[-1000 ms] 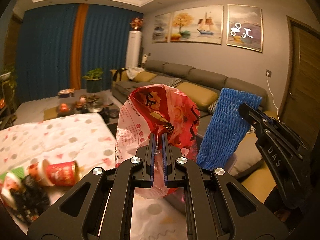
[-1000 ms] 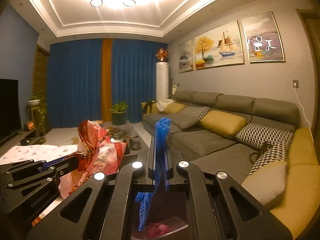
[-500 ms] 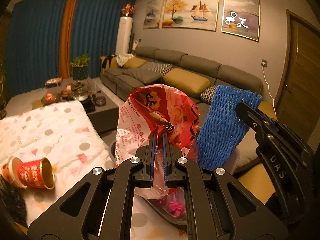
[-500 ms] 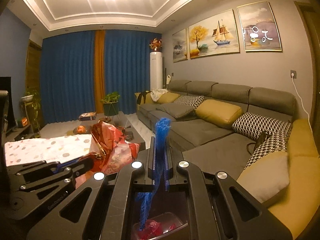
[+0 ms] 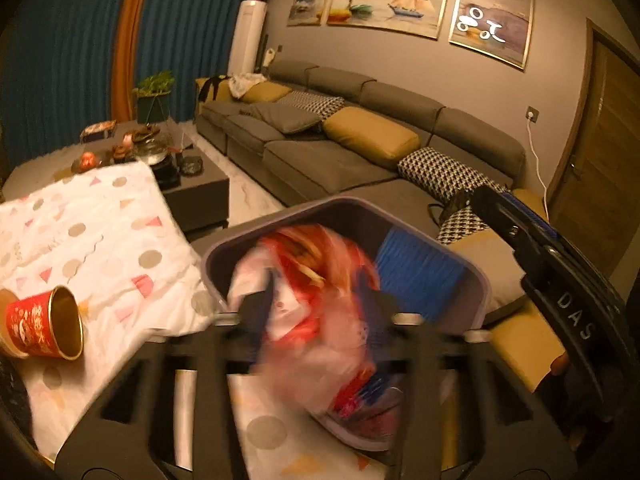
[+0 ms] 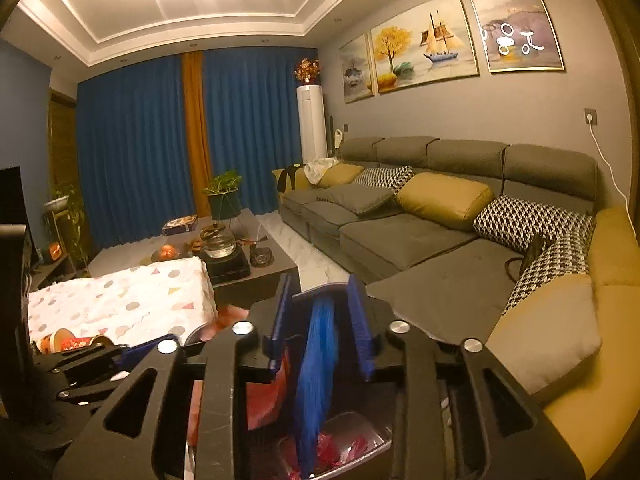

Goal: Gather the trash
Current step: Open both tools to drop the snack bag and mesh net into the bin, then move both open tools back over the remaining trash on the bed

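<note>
A grey bin (image 5: 280, 216) stands beside the table. My left gripper (image 5: 316, 300) is open over it, and the red and white snack bag (image 5: 320, 292) is loose and blurred between its spread fingers, dropping into the bin. My right gripper (image 6: 322, 320) is open too, and the blue foam net (image 6: 316, 376) hangs free between its pads, falling toward the bin (image 6: 360, 432); it also shows in the left wrist view (image 5: 420, 276). A red paper cup (image 5: 44, 328) lies on its side on the table at left.
The table has a white cloth with coloured spots (image 5: 92, 232). A grey sofa with yellow cushions (image 6: 440, 216) runs along the right. A dark coffee table (image 6: 240, 256) with a kettle and fruit stands behind the table.
Both grippers have opened. The snack bag and the blue foam net have left the pads and are falling into the bin. The left gripper has tilted down over the bin.
</note>
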